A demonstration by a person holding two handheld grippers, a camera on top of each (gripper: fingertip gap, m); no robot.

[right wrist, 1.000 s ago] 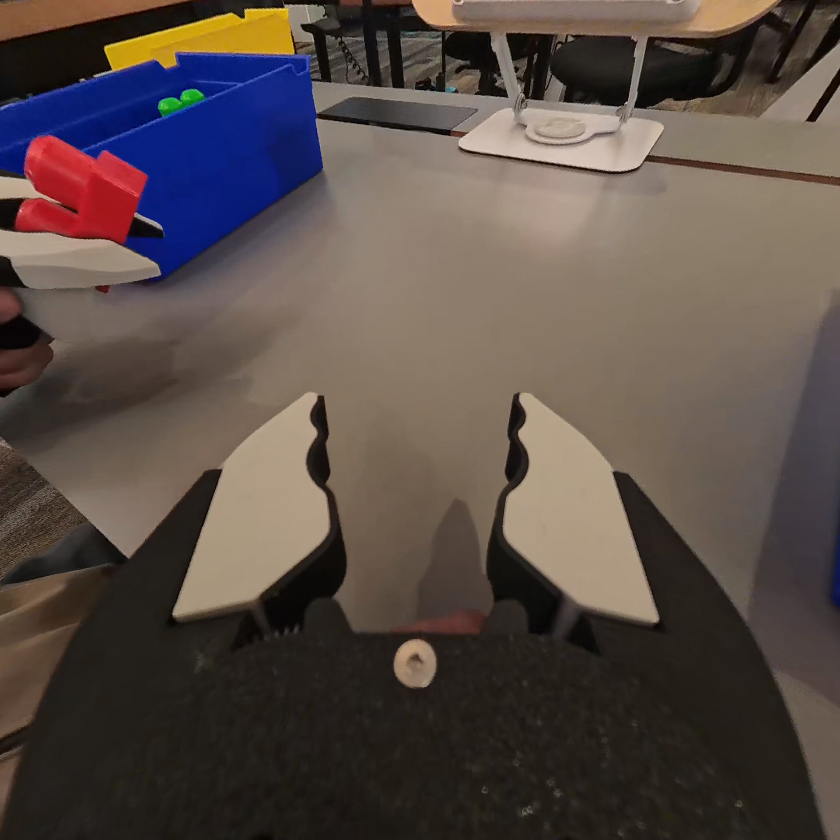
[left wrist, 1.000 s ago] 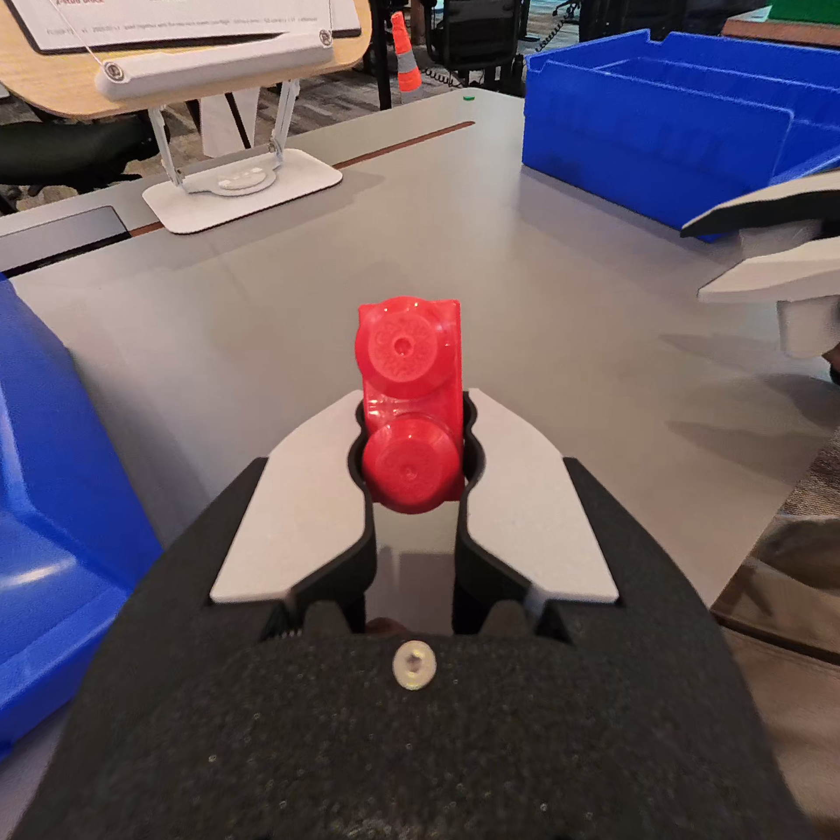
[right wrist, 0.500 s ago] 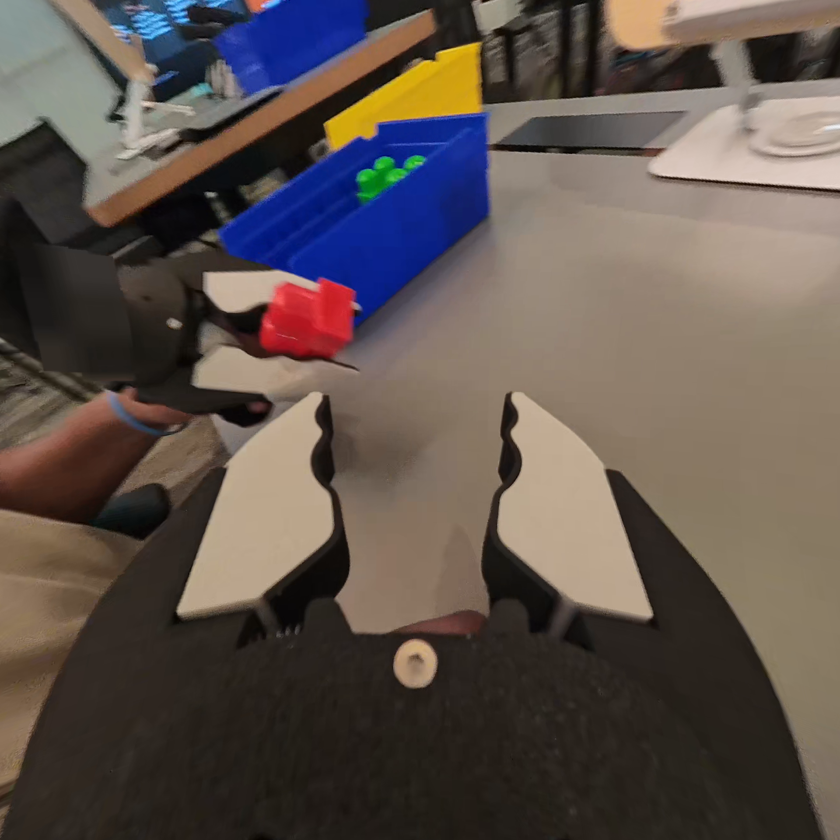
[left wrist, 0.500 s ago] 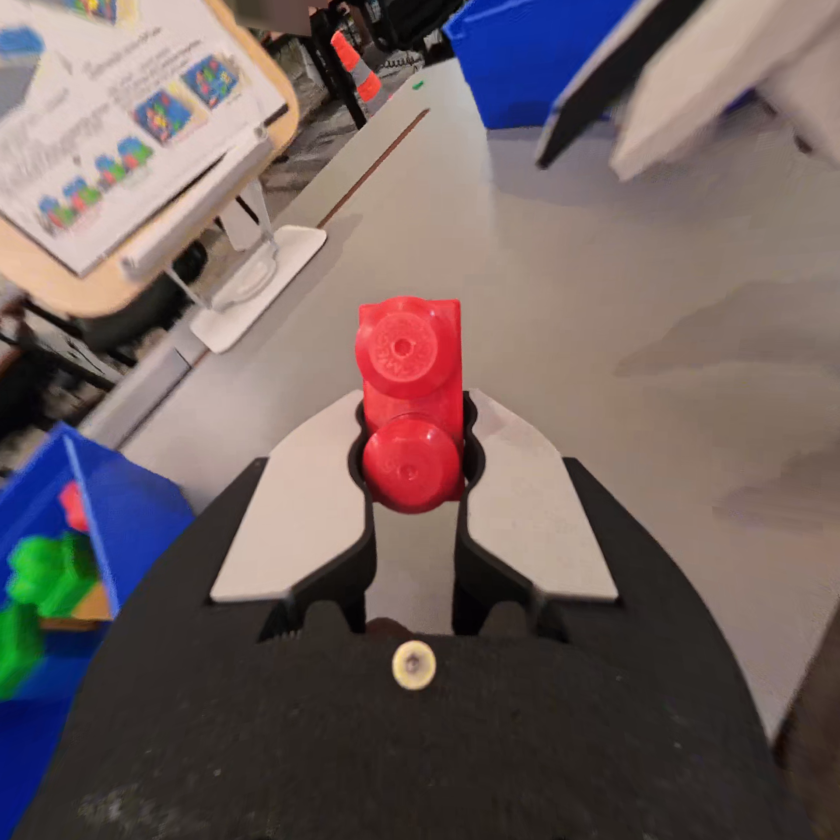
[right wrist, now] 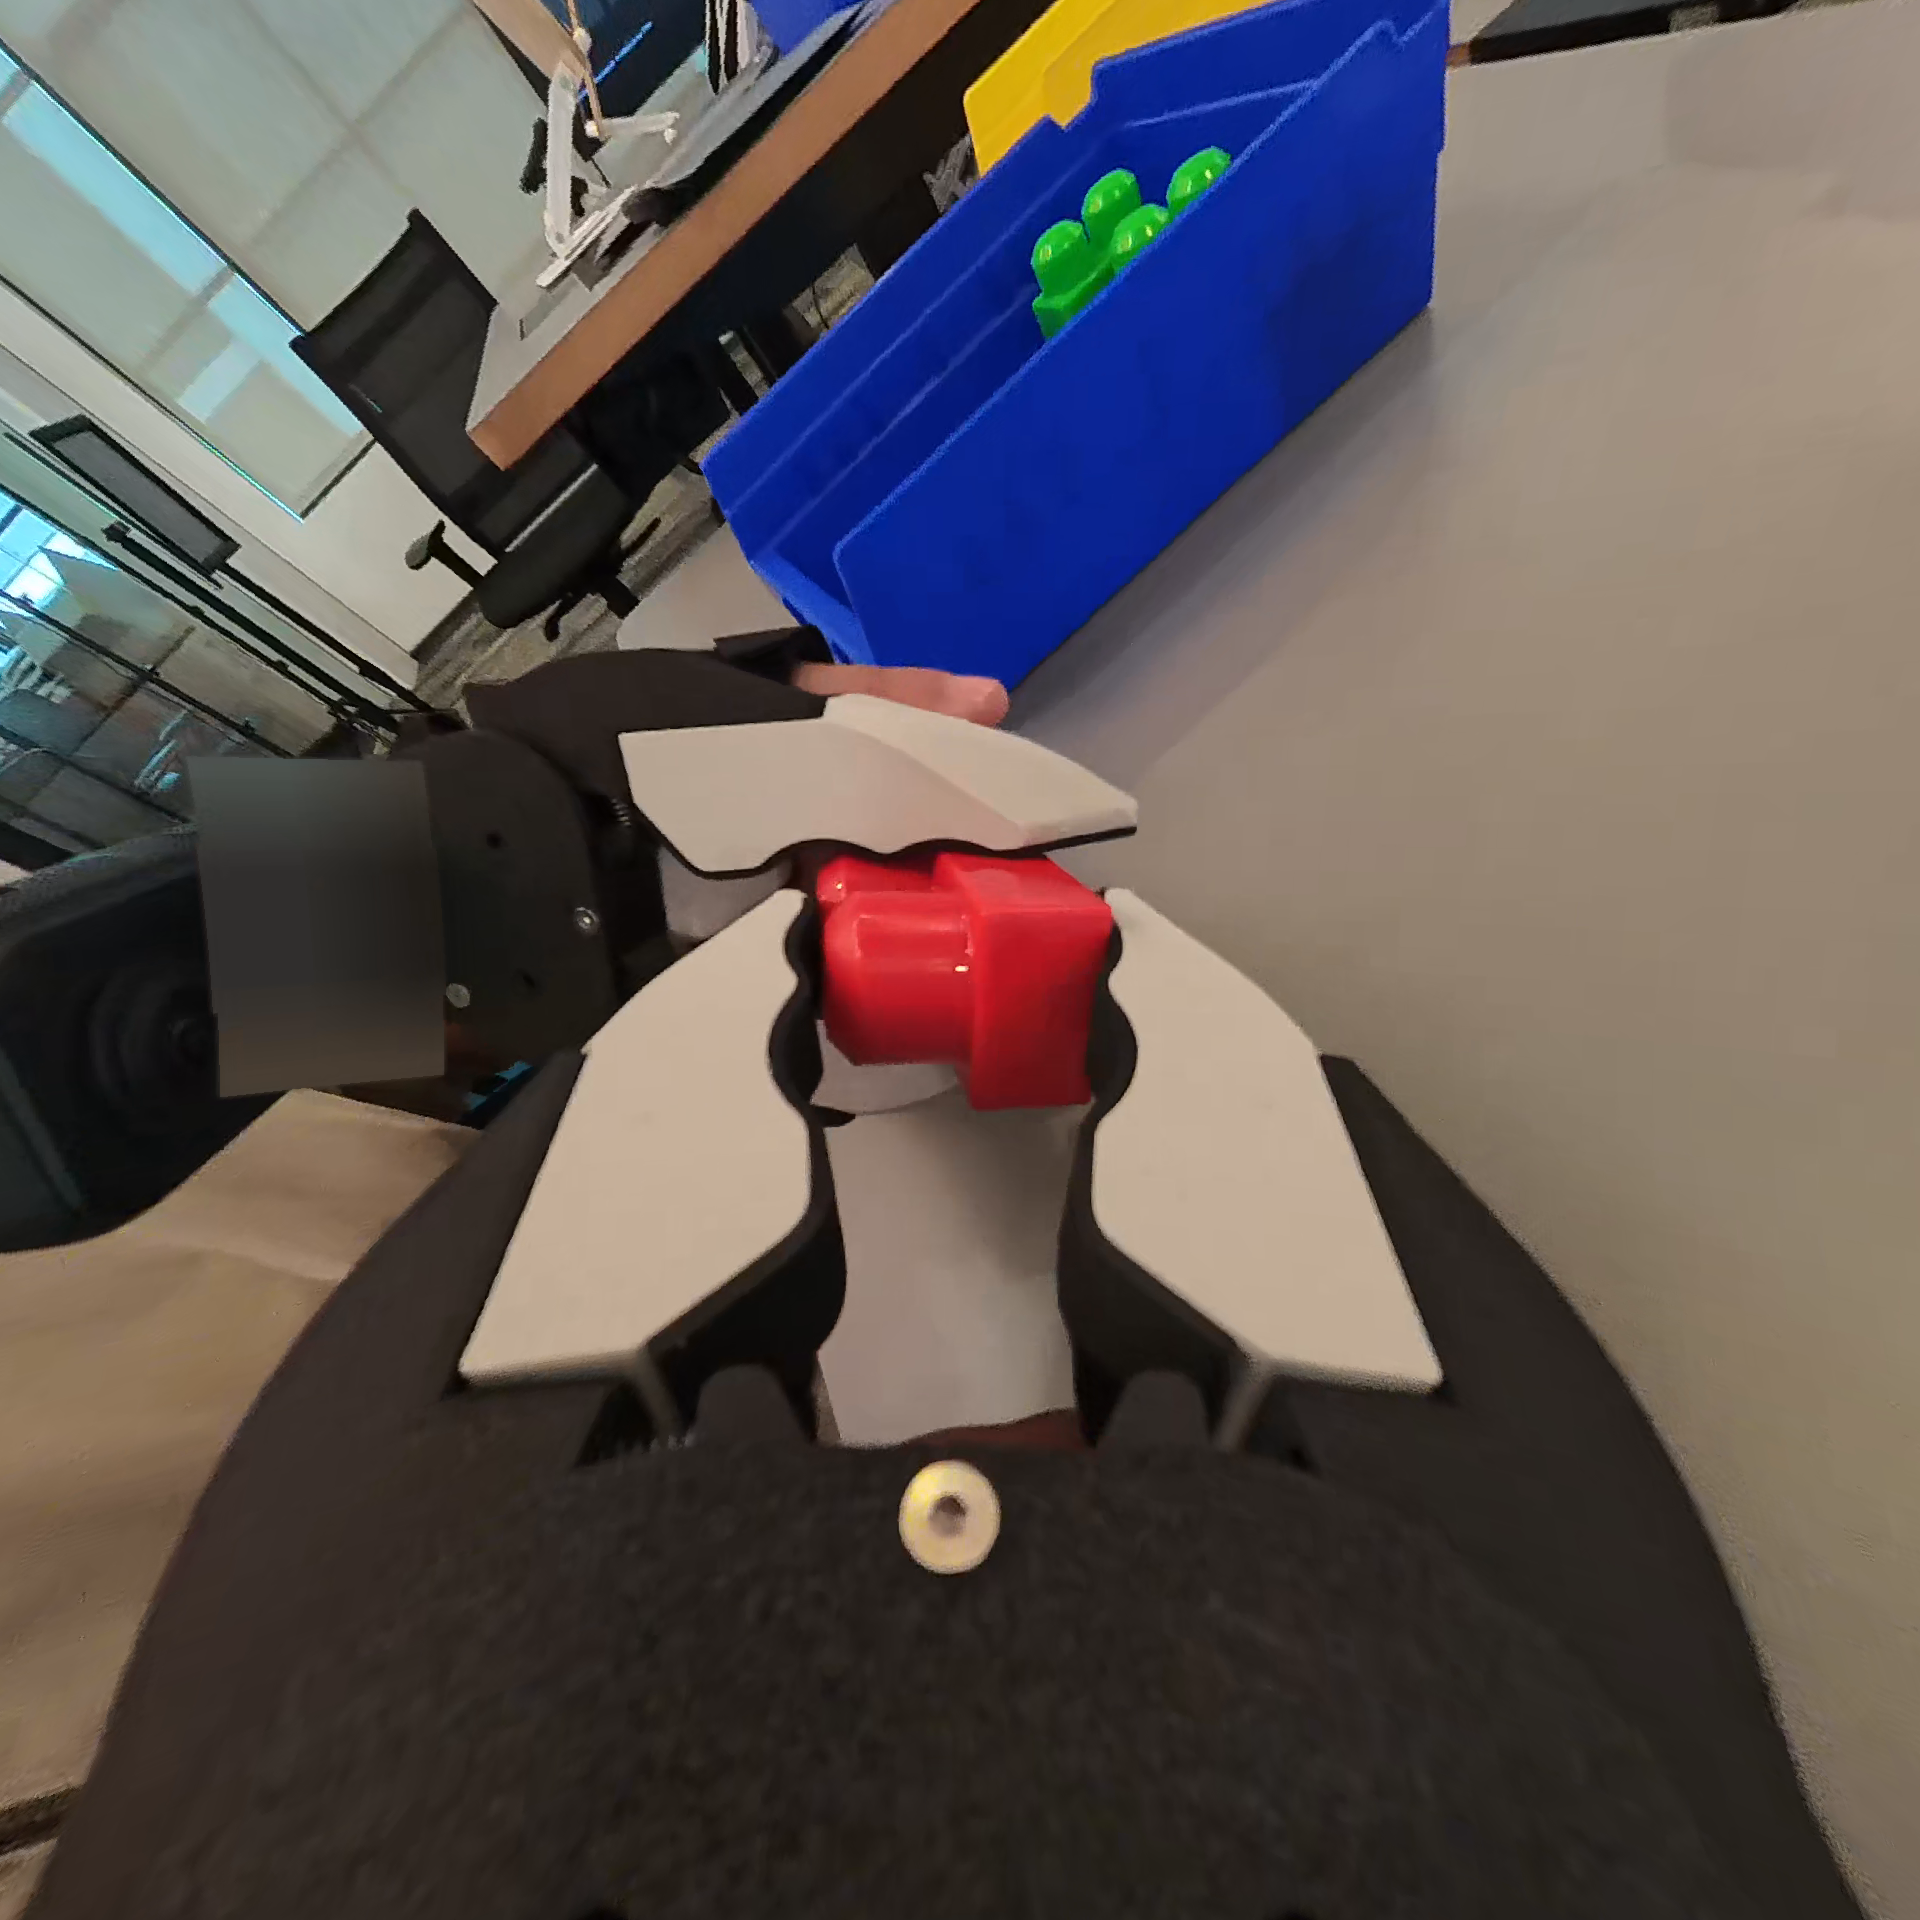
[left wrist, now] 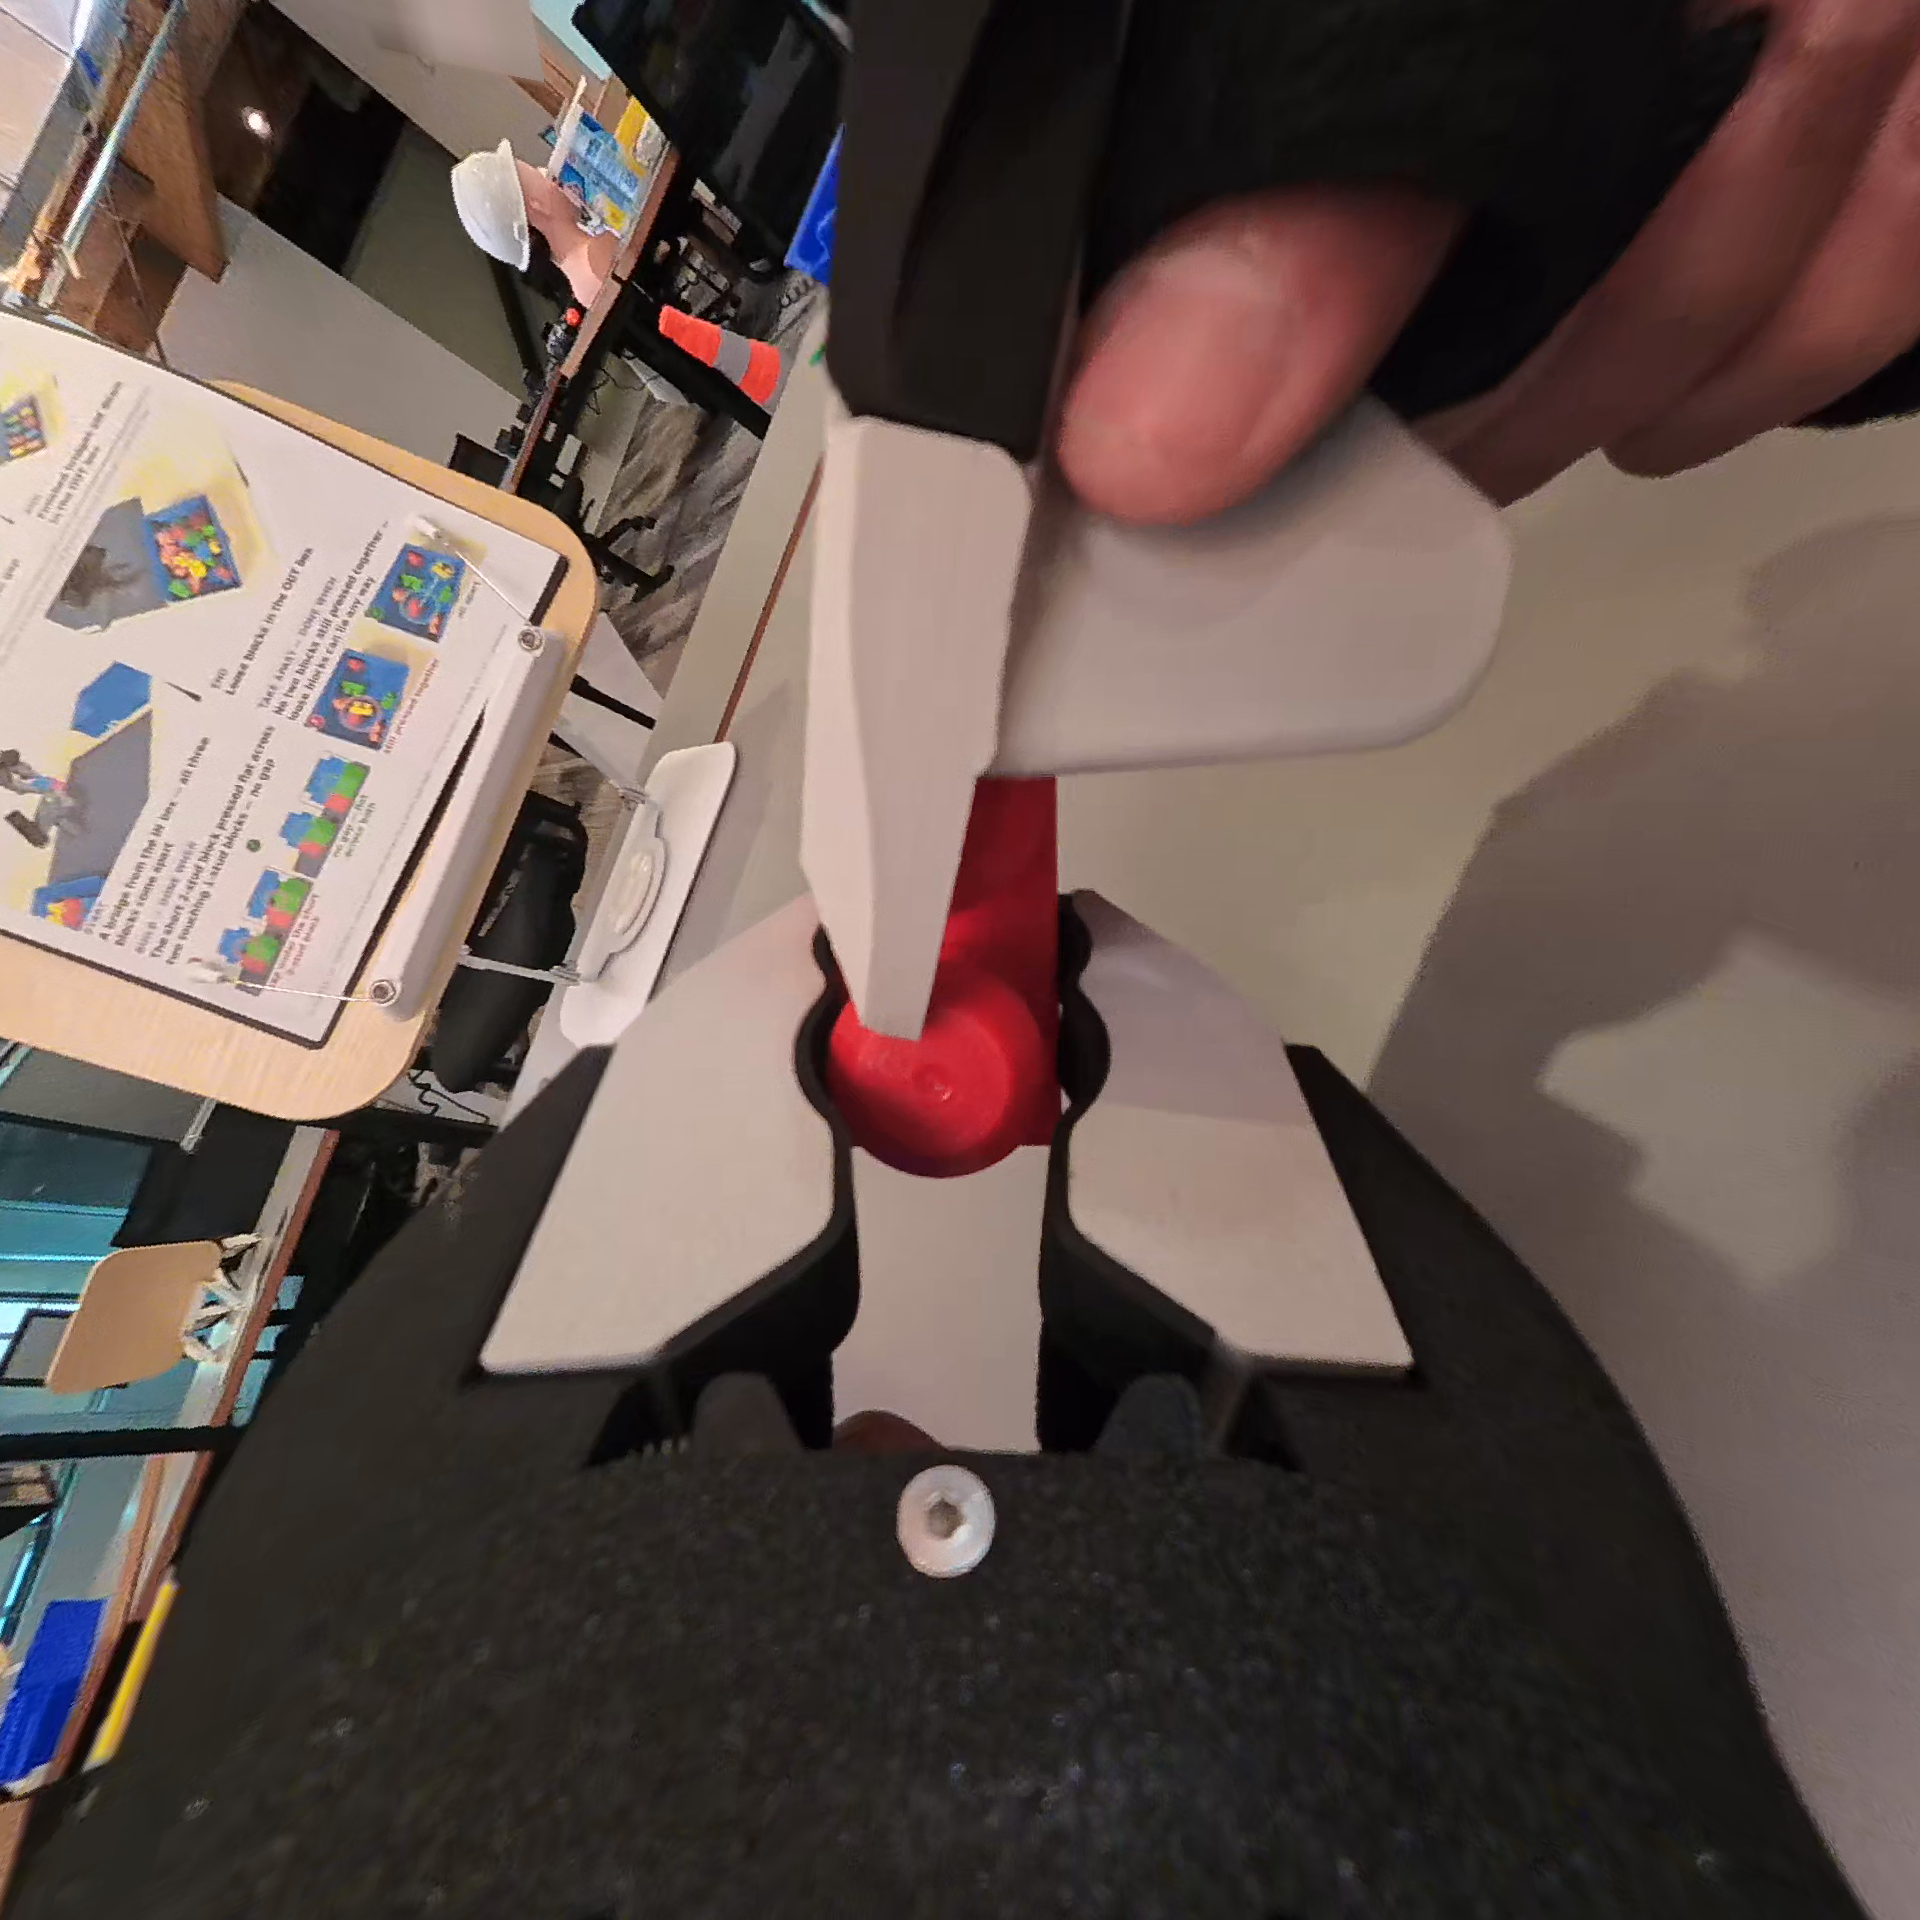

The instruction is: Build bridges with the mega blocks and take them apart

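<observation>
A red two-stud mega block (left wrist: 935, 1091) sits between my left gripper's (left wrist: 945, 935) pads, which are shut on it, studs facing the camera. My right gripper (right wrist: 956, 935) has come across it. In the right wrist view its two pads press on the stud end and the base end of the same red block (right wrist: 966, 987). The left gripper's fingers (right wrist: 862, 790) clamp the block from above and below in that view. The right gripper's fingers (left wrist: 883, 779) show from above in the left wrist view, and hide the block's far stud. Both grippers hold the block above the grey table (right wrist: 1558, 727).
A blue bin (right wrist: 1039, 520) with green blocks (right wrist: 1112, 239) stands on the table behind the grippers, with a yellow bin (right wrist: 1039, 94) past it. An instruction sheet on a stand (left wrist: 260, 675) is at the left. A person's hand (left wrist: 1247, 364) grips the right gripper.
My right gripper swung left to the red block and closed from wide open onto it. My left gripper tilted and turned toward it, keeping its hold.
</observation>
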